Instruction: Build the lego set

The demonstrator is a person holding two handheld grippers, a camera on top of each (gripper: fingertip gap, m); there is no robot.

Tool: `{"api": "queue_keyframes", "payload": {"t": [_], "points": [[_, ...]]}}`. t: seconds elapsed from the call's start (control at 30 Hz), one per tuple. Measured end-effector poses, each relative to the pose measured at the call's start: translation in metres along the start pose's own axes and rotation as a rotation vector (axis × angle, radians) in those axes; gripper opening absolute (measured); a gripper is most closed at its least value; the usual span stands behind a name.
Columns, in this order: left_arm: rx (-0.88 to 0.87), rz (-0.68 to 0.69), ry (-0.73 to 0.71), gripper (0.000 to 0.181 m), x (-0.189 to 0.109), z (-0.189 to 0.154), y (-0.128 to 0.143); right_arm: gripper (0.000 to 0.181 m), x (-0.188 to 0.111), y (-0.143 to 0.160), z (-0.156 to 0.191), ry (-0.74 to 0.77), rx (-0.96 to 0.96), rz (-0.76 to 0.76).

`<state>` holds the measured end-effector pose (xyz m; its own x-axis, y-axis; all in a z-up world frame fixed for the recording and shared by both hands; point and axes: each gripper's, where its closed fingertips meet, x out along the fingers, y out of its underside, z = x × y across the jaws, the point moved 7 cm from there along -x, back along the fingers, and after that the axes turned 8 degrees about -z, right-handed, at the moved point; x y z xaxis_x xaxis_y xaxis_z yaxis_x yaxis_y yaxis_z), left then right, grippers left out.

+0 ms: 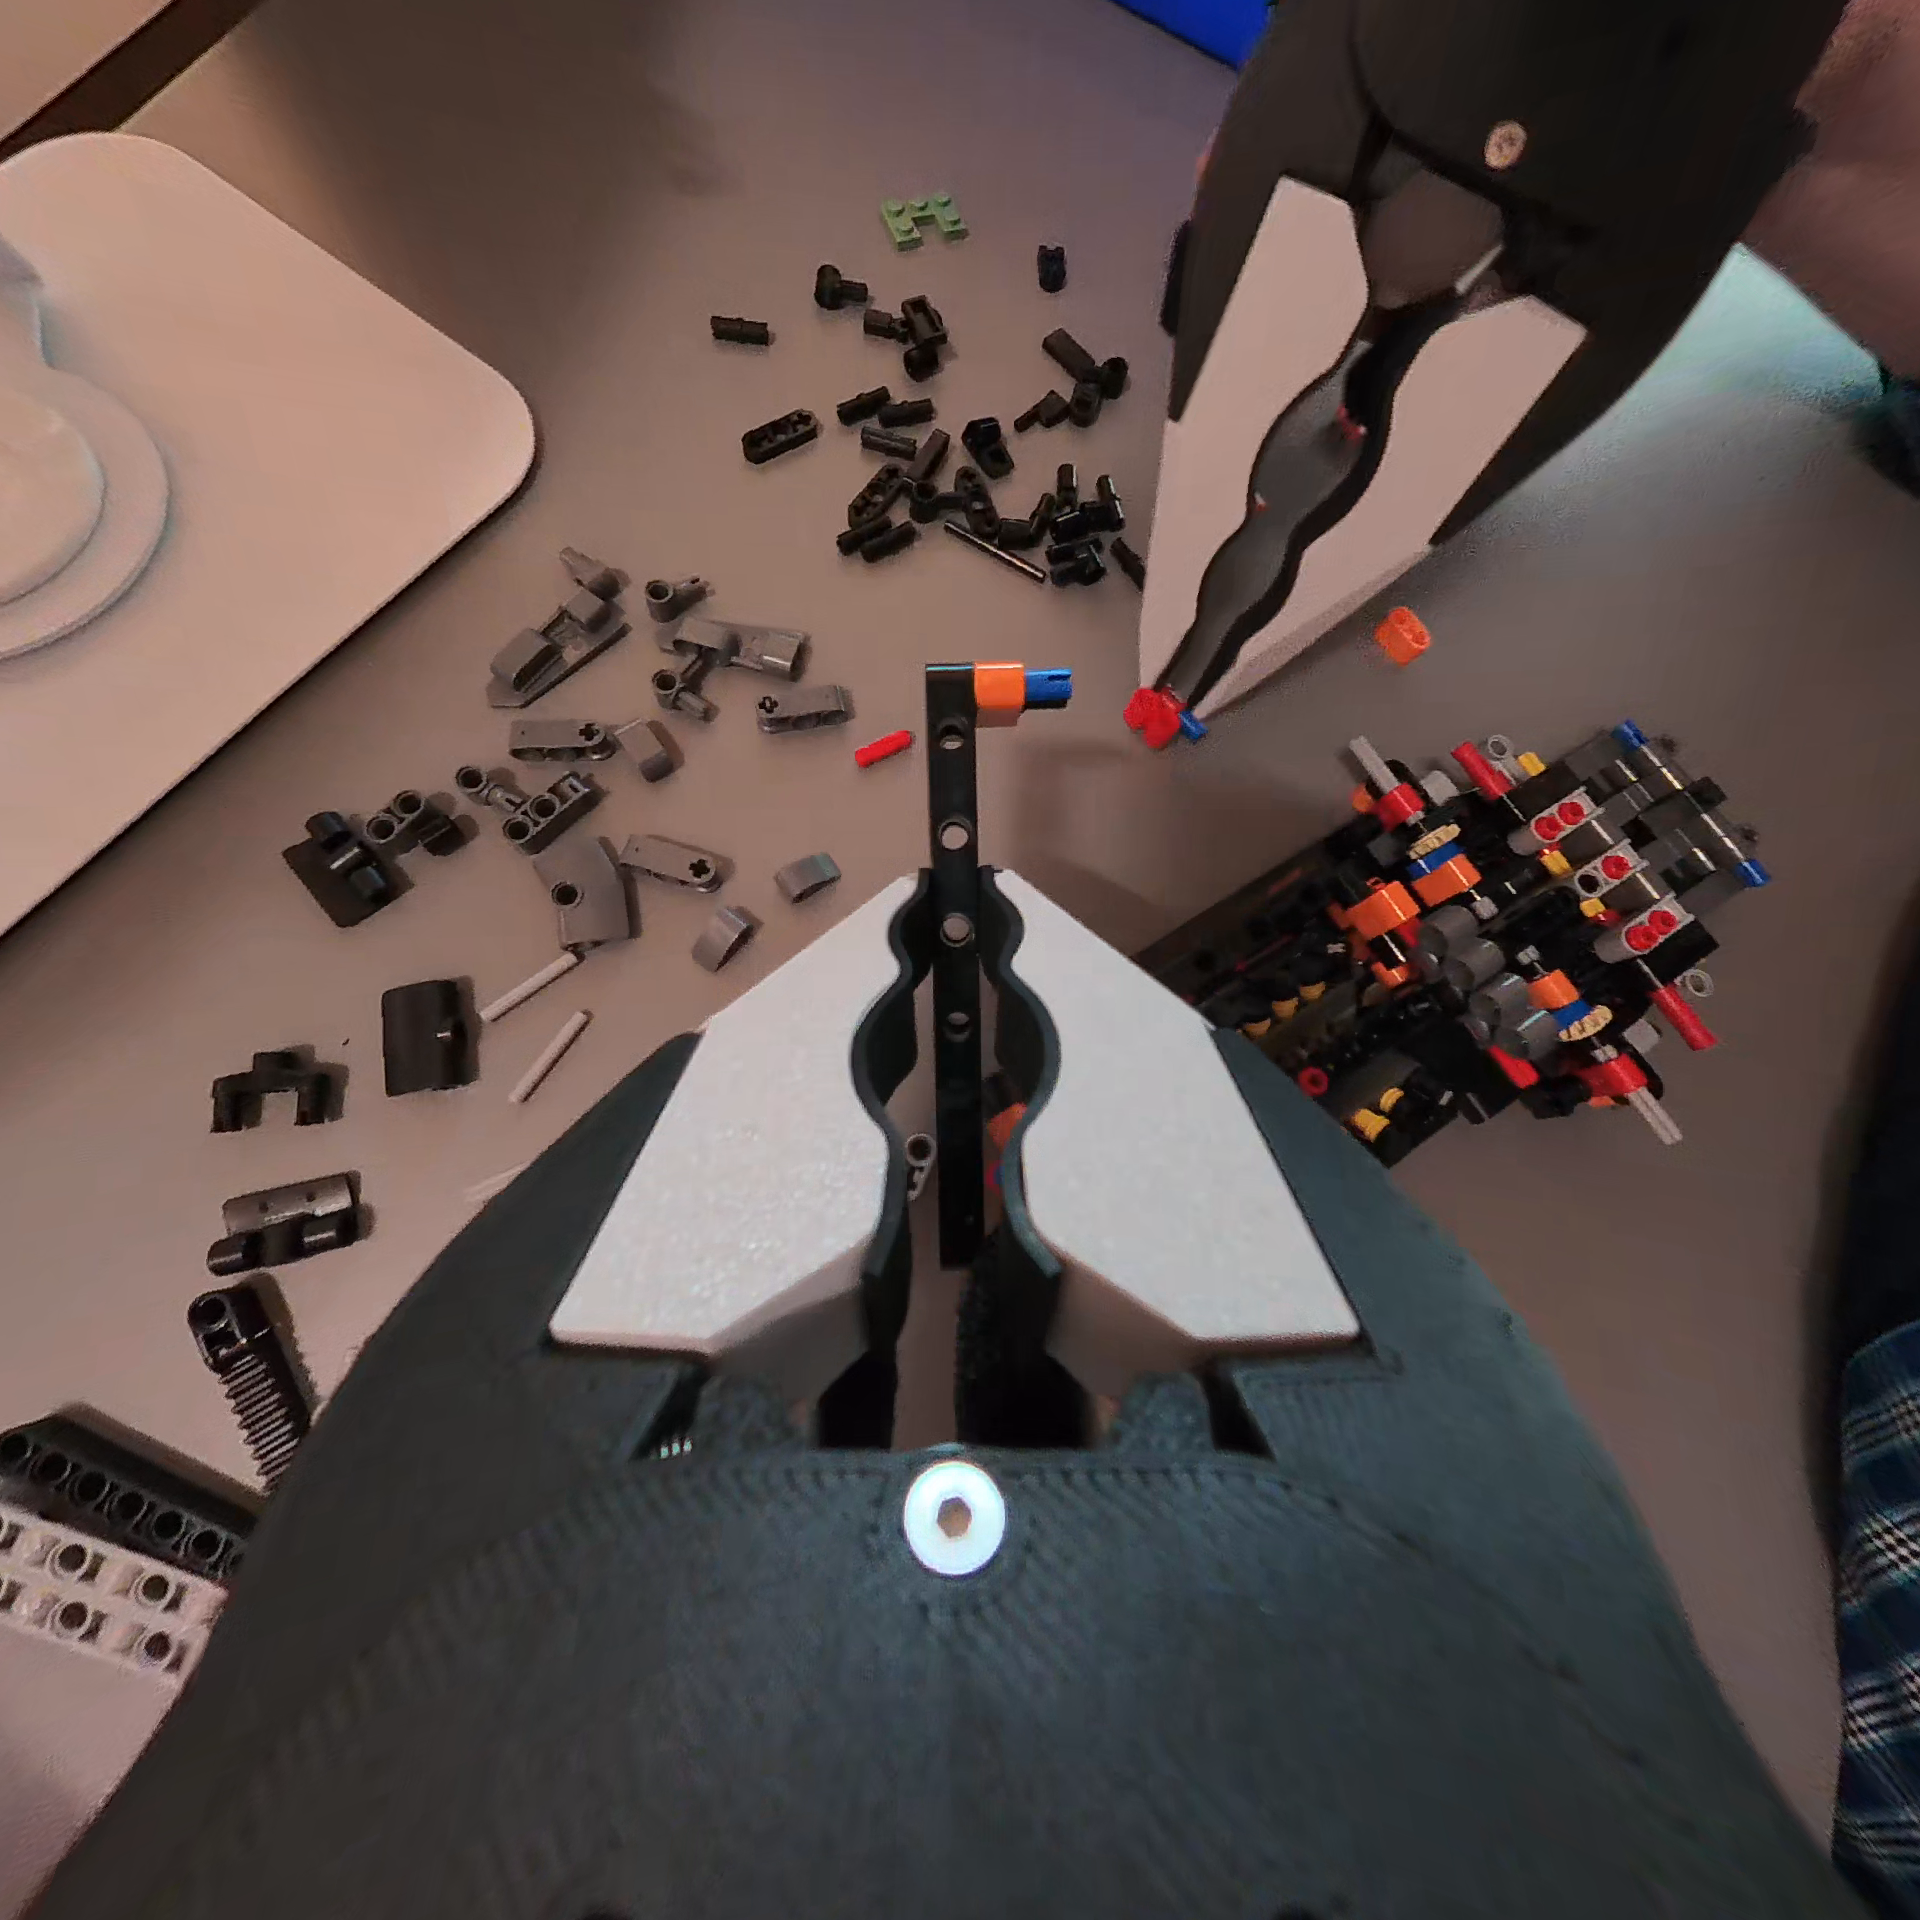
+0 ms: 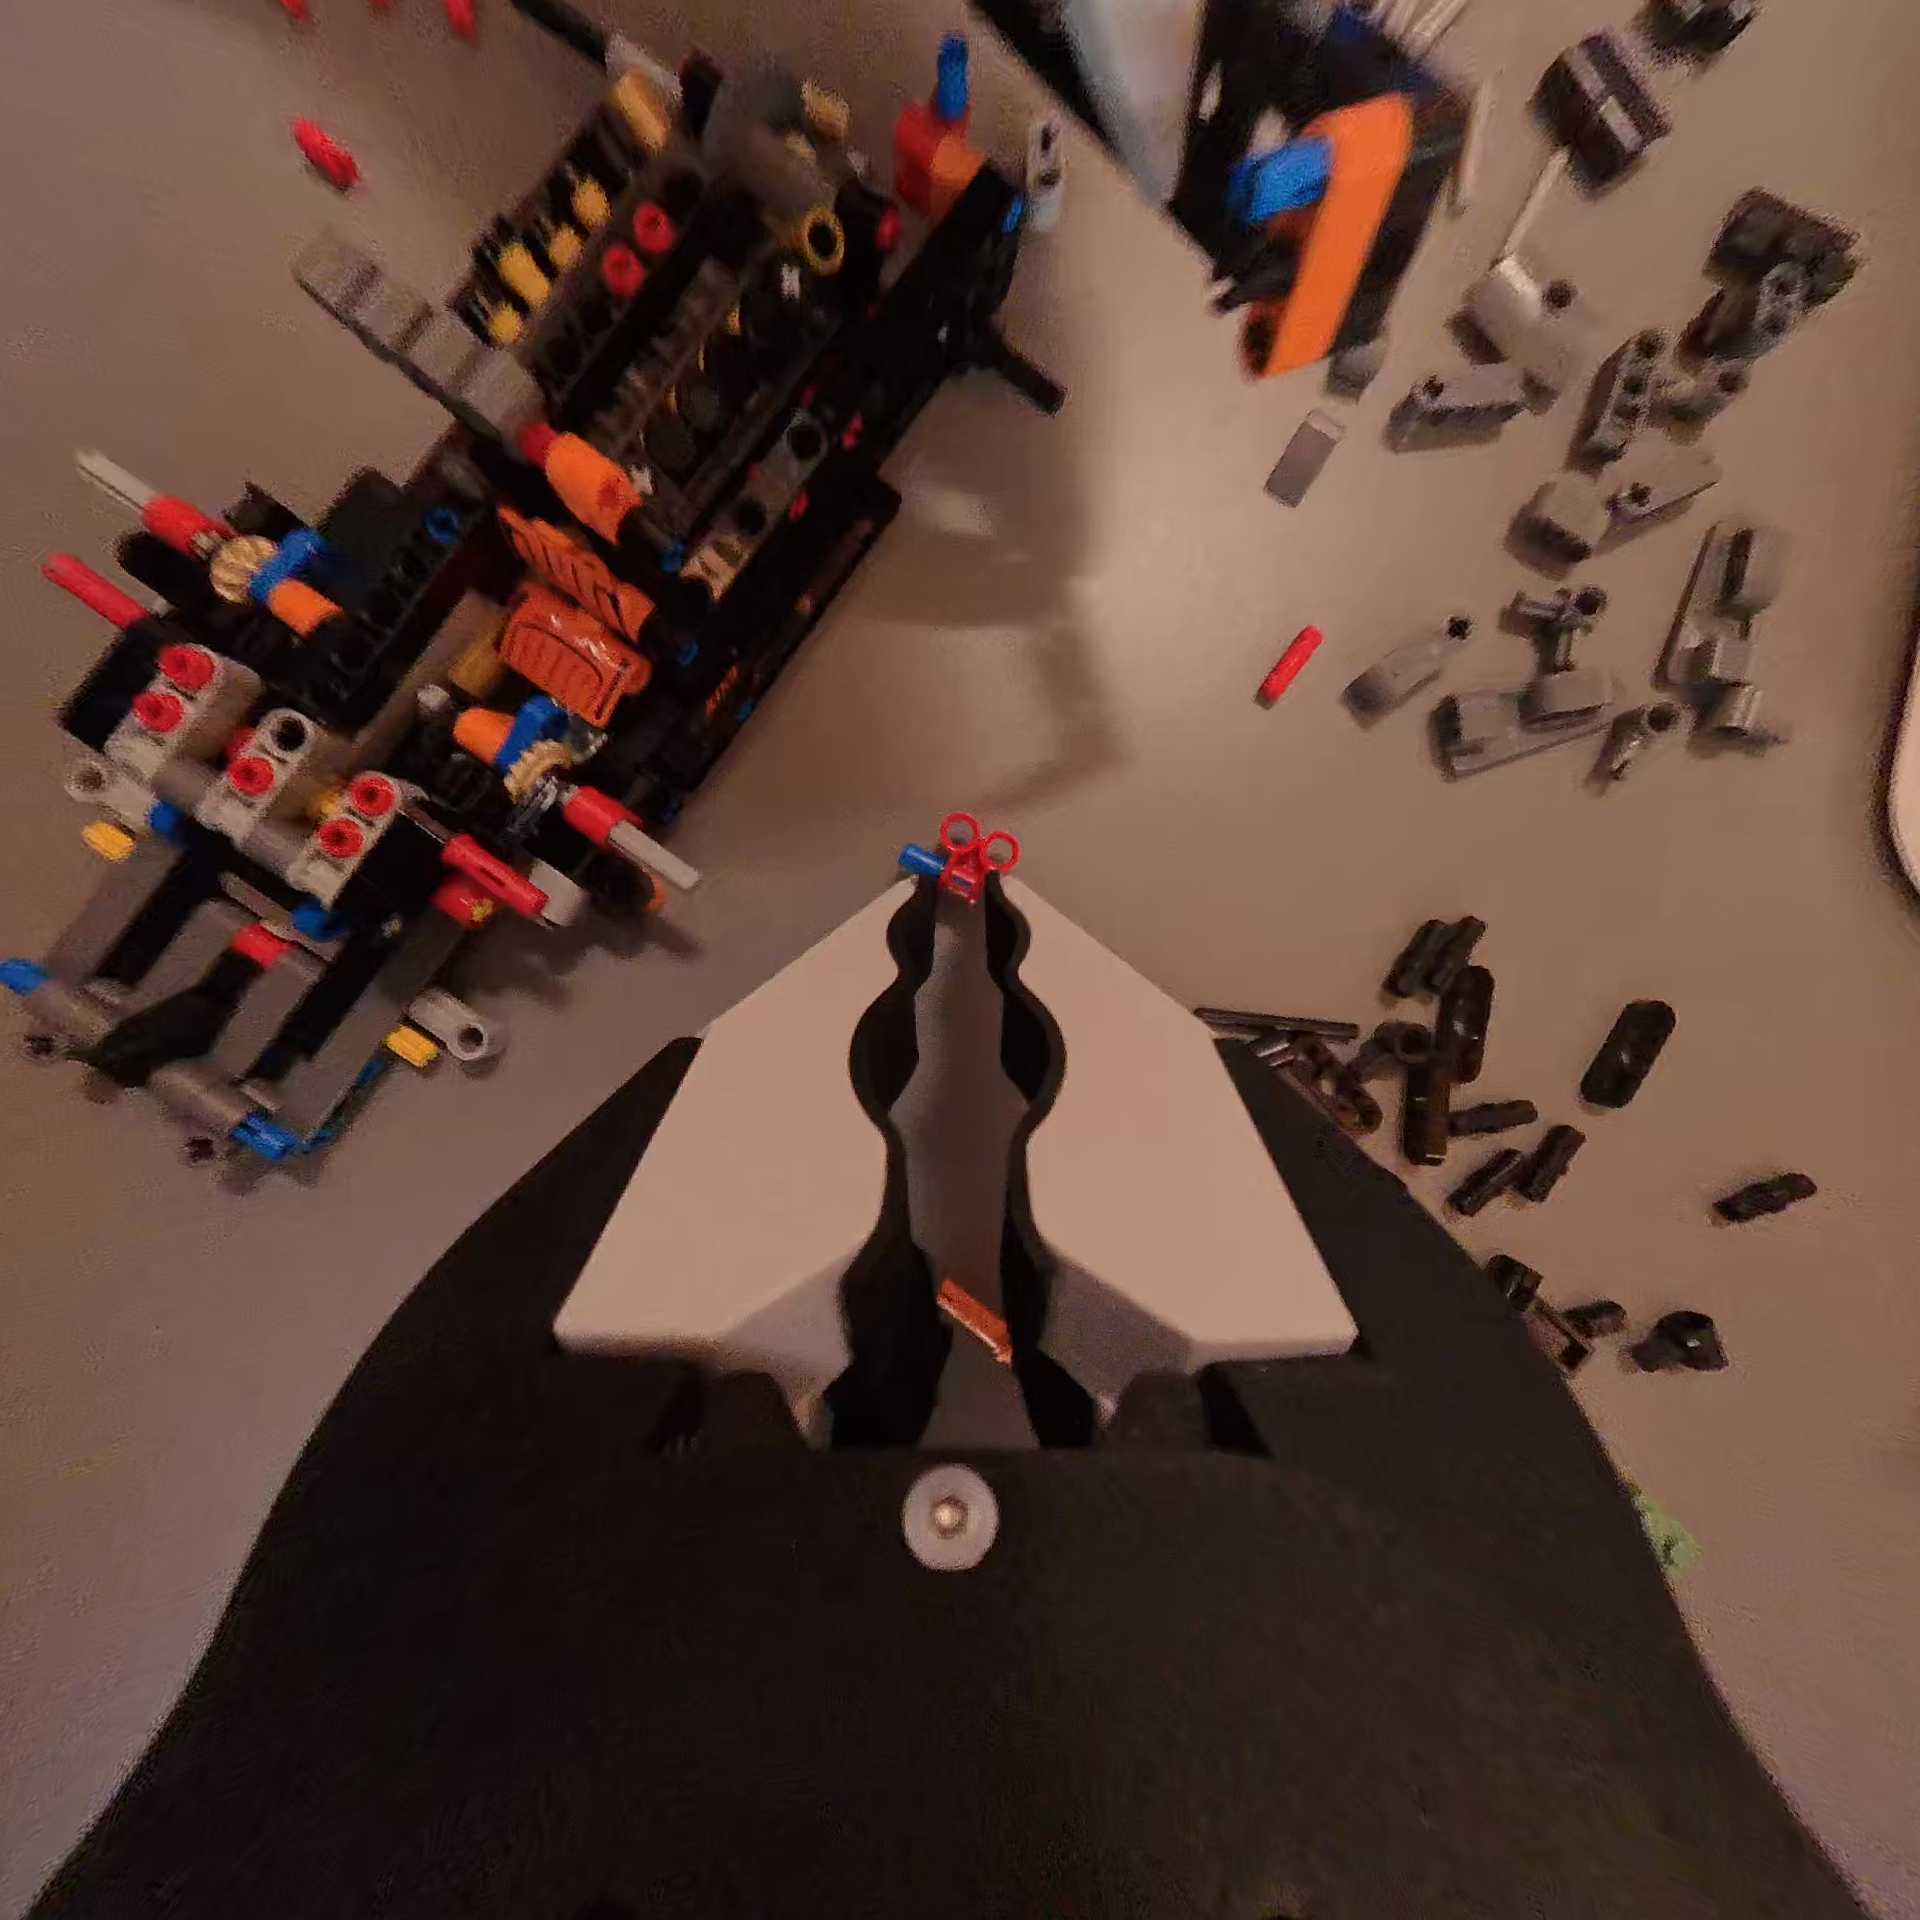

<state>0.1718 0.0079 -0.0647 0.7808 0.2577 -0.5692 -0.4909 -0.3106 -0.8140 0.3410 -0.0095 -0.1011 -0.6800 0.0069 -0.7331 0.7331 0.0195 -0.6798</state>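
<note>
My left gripper point(image 1: 954, 883) is shut on a long black beam point(image 1: 953, 852) that stands up past its tips. An orange piece point(image 1: 998, 694) with a blue pin point(image 1: 1047, 690) sits at the beam's far end. My right gripper point(image 2: 961, 883) is shut on a small red connector point(image 2: 975, 844) with a blue pin point(image 2: 918, 860) in it; it also shows in the left wrist view point(image 1: 1169, 712), to the right of the beam's end. The part-built model point(image 1: 1475, 935) lies on the table, to the right in the left wrist view and at upper left in the right wrist view point(image 2: 436, 644).
Loose black pins and connectors point(image 1: 966, 447), grey parts point(image 1: 623, 748), a red pin point(image 1: 883, 748), a loose orange piece point(image 1: 1403, 634) and a green plate point(image 1: 923, 220) lie on the table. A white stand base point(image 1: 208, 436) sits at the left. Stacked beams point(image 1: 94, 1538) lie at lower left. Across from one pair of fingers to the other is roughly 10 cm. To the green plate point(image 1: 923, 220): right tips about 15 cm, left tips about 25 cm.
</note>
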Motion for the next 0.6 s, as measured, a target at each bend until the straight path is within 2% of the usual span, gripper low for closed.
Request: {"api": "queue_keyframes", "payload": {"t": [0.23, 0.4, 0.6], "points": [[0.074, 0.019, 0.055, 0.007, 0.009, -0.011, -0.003, 0.007, -0.019, -0.016, -0.009, -0.066, 0.170, -0.188], [0.277, 0.043, 0.020, 0.007, 0.014, -0.022, -0.012, 0.007, -0.025, -0.016, -0.015, -0.219, 0.379, -0.296], [0.483, 0.118, 0.006, 0.007, 0.028, -0.030, -0.013, 0.006, -0.022, -0.016, -0.013, -0.377, 0.487, -0.301]]}}
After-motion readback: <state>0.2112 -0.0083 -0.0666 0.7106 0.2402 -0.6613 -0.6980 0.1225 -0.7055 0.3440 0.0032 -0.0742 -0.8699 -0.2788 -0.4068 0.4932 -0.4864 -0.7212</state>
